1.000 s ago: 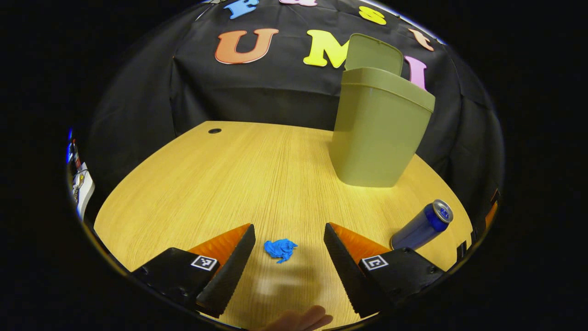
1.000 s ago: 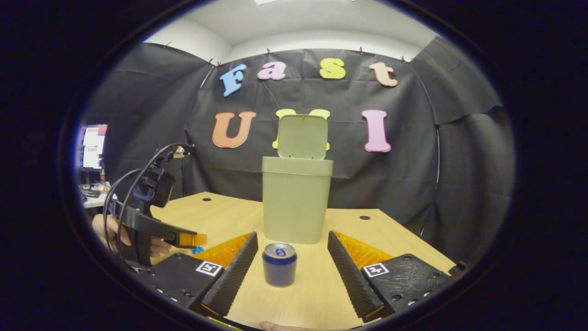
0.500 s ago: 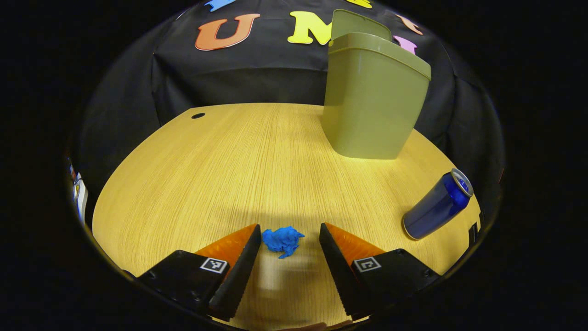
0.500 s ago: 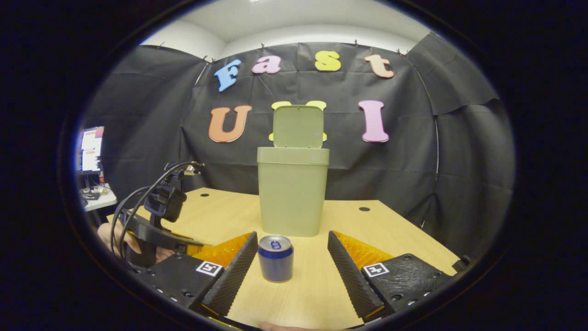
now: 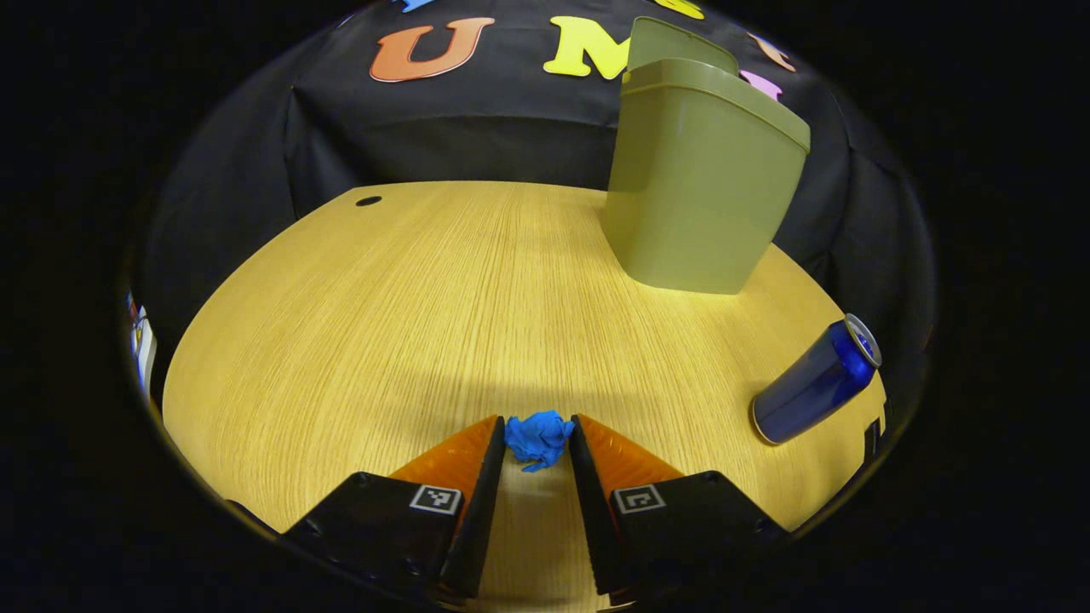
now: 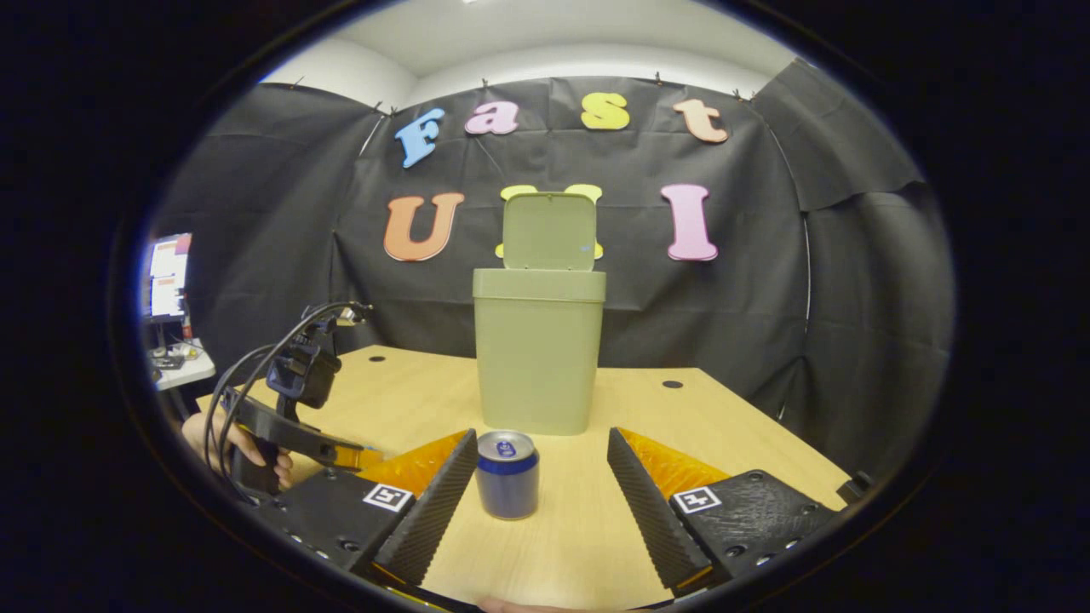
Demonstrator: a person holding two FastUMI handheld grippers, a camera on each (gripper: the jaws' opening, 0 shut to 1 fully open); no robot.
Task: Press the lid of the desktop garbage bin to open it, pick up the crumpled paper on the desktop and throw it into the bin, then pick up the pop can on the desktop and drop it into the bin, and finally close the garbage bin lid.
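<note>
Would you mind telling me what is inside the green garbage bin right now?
The garbage bin has its lid up, but both views sit below its rim, so the walls cover its inside. The crumpled paper and pop can are on the desk.

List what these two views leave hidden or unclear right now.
- Inside of the bin: both views look at its outer walls, so its contents are hidden, though the lid stands open.
- Crumpled paper: in the left gripper view the left gripper flanks it closely; firm pressing cannot be confirmed.
- Pop can: label too small to read in the right gripper view, between the open right gripper.
</note>
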